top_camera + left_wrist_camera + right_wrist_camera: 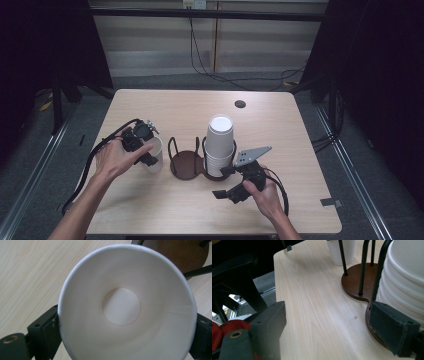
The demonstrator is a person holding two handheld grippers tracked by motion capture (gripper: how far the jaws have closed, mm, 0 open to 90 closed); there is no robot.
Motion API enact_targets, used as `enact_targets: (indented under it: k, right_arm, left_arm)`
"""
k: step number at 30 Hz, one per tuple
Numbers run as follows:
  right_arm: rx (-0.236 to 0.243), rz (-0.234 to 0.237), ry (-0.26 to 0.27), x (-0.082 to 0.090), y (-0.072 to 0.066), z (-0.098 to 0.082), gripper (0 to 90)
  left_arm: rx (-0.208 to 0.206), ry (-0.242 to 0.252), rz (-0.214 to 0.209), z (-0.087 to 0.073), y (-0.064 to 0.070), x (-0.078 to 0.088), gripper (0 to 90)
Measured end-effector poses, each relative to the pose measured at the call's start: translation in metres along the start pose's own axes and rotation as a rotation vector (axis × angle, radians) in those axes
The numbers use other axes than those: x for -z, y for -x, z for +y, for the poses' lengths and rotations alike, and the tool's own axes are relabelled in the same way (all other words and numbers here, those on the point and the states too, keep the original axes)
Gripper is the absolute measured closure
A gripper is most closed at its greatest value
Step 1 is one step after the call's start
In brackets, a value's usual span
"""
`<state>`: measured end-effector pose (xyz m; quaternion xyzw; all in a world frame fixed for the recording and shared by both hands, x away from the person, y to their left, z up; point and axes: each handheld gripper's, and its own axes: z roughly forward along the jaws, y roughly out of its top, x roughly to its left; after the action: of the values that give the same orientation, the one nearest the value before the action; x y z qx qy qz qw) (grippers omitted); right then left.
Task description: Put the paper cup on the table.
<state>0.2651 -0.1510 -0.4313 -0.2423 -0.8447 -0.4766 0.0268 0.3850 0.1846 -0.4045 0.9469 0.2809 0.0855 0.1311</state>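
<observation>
Left gripper sits around a single white paper cup, upright on the table just left of the brown two-ring cup holder; jaws flank the cup, spread wide (pad contact unclear). Right gripper jaws open, empty, beside the inverted cup stack in the holder's right ring.

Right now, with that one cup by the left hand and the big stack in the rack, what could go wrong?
1. The single paper cup stands upright on the table between the left gripper's jaws; pulling away crookedly could tip it.
2. The right gripper, open, has one pad close against the cup holder's base beside the tall cup stack; a nudge might shove the holder or make the stack lean.
</observation>
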Motion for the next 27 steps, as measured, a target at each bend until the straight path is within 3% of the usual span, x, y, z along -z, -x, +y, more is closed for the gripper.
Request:
enact_targets:
  k: [2, 5, 8, 20, 27]
  right_arm:
    - [0.001, 0.005, 0.002, 0.000, 0.000, 0.000, 14.5]
    - [0.002, 0.004, -0.002, 0.000, 0.000, 0.000, 14.5]
    - [0.004, 0.003, 0.001, 0.000, 0.000, 0.000, 14.5]
    - [0.005, 0.006, 0.003, 0.000, -0.001, 0.000, 14.5]
    - [0.005, 0.009, 0.003, 0.000, -0.001, 0.000, 14.5]
  left_arm:
    - [-0.016, -0.009, 0.008, -0.002, 0.000, 0.000, 6.8]
    - [-0.001, 0.008, 0.008, -0.007, -0.003, -0.002, 6.8]
    - [0.005, 0.022, -0.006, -0.011, -0.005, -0.003, 6.8]
    - [-0.013, 0.000, -0.055, -0.023, -0.009, -0.010, 11.0]
    - [-0.016, 0.018, -0.056, -0.033, -0.010, -0.012, 13.7]
